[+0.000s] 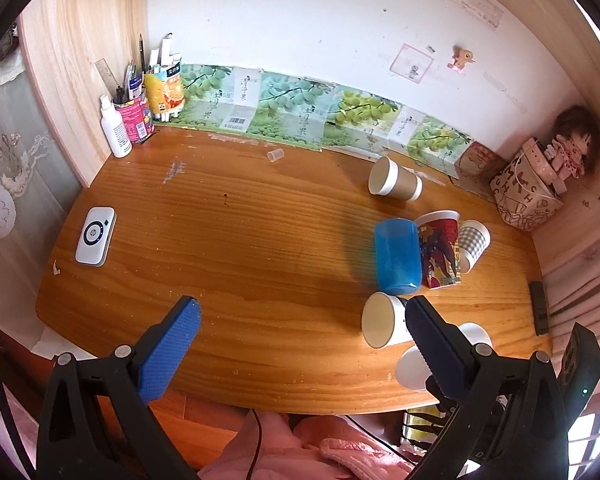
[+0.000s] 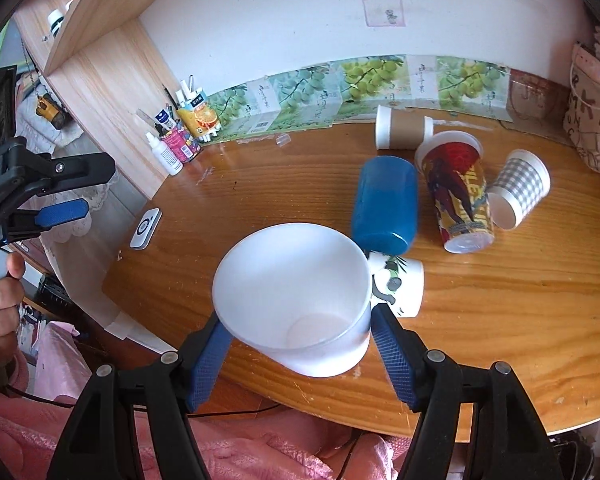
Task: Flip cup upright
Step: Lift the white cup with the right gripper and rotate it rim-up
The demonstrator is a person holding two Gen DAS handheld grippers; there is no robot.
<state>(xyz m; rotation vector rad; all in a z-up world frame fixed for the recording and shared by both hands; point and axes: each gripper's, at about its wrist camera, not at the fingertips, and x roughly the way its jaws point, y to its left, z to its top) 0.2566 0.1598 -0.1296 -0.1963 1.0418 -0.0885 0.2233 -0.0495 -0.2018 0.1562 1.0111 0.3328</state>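
Observation:
A white plastic cup (image 2: 296, 296) stands mouth-up near the table's front edge, between the blue pads of my right gripper (image 2: 300, 344). The pads touch its sides; the jaws are closed on it. It also shows in the left wrist view (image 1: 412, 364), partly behind my left finger. My left gripper (image 1: 300, 320) is open and empty above the table's front, and shows at the left of the right wrist view (image 2: 62, 210). Several cups lie on their sides: a blue tumbler (image 2: 384, 204), a red printed cup (image 2: 458, 192), a checked cup (image 2: 518, 188), a brown cup (image 2: 404, 126) and a panda cup (image 2: 398, 286).
A white device (image 1: 95, 236) lies at the table's left. A pen holder and bottle (image 1: 116, 126) stand in the back left corner. A patterned bag with a doll (image 1: 532, 188) sits at the back right. A dark remote (image 1: 539, 308) lies at the right edge.

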